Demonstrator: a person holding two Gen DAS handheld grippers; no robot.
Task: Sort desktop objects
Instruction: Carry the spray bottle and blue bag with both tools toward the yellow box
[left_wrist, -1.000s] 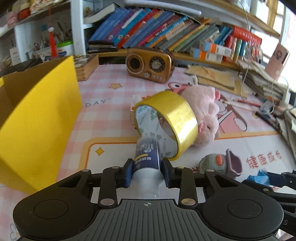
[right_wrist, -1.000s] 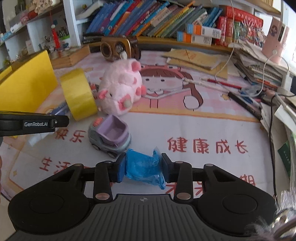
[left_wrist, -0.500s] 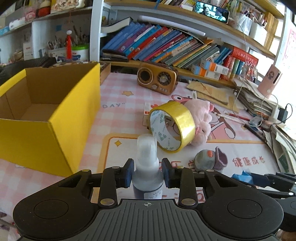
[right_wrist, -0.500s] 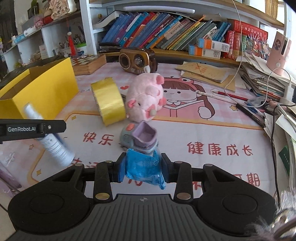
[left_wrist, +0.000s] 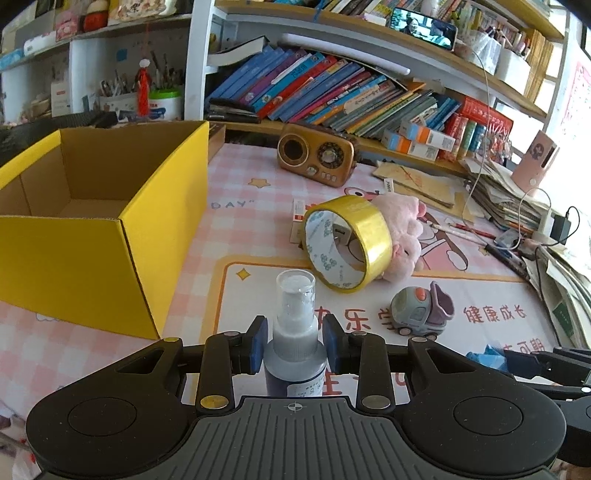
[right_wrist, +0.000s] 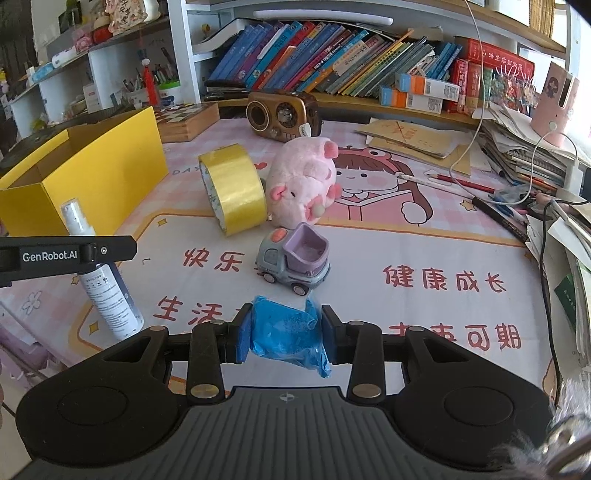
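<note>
Left wrist view: left claw (left_wrist: 295, 349) clamped on upright spray bottle (left_wrist: 295, 332), beside yellow box (left_wrist: 110, 236). Right claw (right_wrist: 284, 334) clamped on blue packet (right_wrist: 284, 332).

Spray bottle (left_wrist: 295, 332): white, clear cap, dark label, roughly upright, clamped at lower centre of left wrist view; lower left in right wrist view. Blue crumpled packet (right_wrist: 286, 334): pinched at lower centre of right wrist view. Yellow tape roll (right_wrist: 234, 194): on edge, mid-frame, touching pink plush pig (right_wrist: 303, 184) to its right. Grey-purple toy truck (right_wrist: 293, 260): on wheels, just below the pig. Yellow cardboard box (left_wrist: 110, 236): open-topped, left side.
</note>
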